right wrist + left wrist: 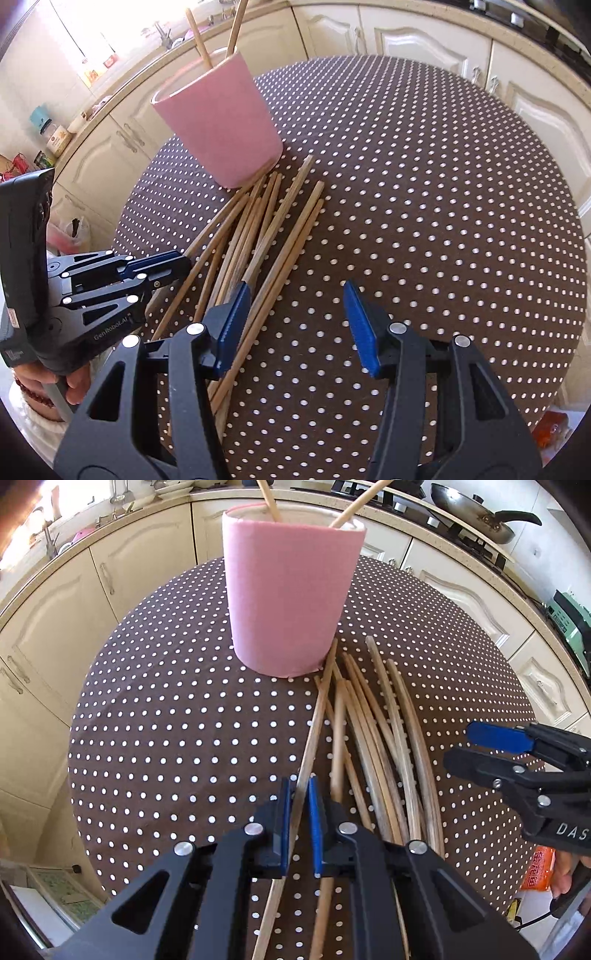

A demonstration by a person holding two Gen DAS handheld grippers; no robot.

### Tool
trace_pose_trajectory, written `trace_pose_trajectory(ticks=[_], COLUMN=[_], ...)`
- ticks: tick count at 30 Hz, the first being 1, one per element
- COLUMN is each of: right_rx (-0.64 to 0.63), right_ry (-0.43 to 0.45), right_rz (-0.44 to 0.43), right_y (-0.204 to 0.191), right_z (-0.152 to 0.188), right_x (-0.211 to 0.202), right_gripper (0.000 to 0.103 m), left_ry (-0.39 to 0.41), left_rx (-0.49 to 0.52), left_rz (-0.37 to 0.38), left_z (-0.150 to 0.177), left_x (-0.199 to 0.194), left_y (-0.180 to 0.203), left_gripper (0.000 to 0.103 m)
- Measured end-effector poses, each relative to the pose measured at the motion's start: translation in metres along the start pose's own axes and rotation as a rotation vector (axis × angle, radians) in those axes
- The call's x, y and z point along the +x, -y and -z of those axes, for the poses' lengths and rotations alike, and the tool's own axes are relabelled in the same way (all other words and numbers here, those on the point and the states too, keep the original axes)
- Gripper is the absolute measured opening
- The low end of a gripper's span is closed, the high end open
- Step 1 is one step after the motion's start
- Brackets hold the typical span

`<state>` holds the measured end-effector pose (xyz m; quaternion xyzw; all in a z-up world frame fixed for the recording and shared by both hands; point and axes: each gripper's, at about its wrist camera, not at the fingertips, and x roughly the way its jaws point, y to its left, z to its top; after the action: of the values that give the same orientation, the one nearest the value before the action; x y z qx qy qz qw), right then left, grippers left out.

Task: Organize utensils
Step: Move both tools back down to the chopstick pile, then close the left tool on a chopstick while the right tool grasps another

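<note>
Left gripper [298,823] had its jaws pinched on one long wooden chopstick [314,723]; next, lift into the pink cylindrical cup [288,590]. Right gripper [295,325] hung wide open.

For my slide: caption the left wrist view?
Left gripper pinches one chopstick from the pile beside the pink cup.

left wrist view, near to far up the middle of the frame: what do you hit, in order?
left gripper, jaws closed on one chopstick → loose chopsticks lying on the polka-dot table → pink cup with two chopsticks standing in it → cream cabinets and the countertop behind.
</note>
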<state>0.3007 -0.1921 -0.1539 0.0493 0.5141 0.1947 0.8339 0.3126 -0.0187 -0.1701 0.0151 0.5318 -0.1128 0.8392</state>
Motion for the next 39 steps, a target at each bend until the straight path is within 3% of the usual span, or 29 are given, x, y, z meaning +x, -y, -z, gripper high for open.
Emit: trace_pose_trajectory(ticks=[7, 18, 22, 26, 31, 39], right_rx=[-0.023, -0.074, -0.099, -0.143, -0.174, -0.181], right_ry=[-0.07, -0.147, -0.17, -0.196, -0.254, -0.297], right_rz=[0.052, 0.095, 0.122, 0.173, 0.222, 0.214], right_y=[-0.011, -0.023, -0.029, -0.045, -0.05, -0.048], right_z=[-0.008, -0.003, 0.005, 0.006, -0.002, -0.018], right_x=[0.016, 0.022, 0.023, 0.029, 0.035, 0.046], right_gripper=[0.035, 0.034, 0.034, 0.031, 0.014, 0.009], left_ry=[0.015, 0.02, 0.021, -0.011, -0.06, -0.098], left_rx=[-0.028, -0.072, -0.077, -0.097, -0.098, -0.056], left_rz=[0.038, 0.023, -0.032, -0.049, -0.046, -0.058], left_z=[0.022, 0.062, 0.068, 0.059, 0.036, 0.011], left_x=[-0.007, -0.023, -0.029, -0.028, -0.02, -0.01], left_y=[-0.01, -0.035, -0.044, -0.046, -0.045, -0.038], left_gripper=[0.009, 0.009, 0.01, 0.01, 0.011, 0.012])
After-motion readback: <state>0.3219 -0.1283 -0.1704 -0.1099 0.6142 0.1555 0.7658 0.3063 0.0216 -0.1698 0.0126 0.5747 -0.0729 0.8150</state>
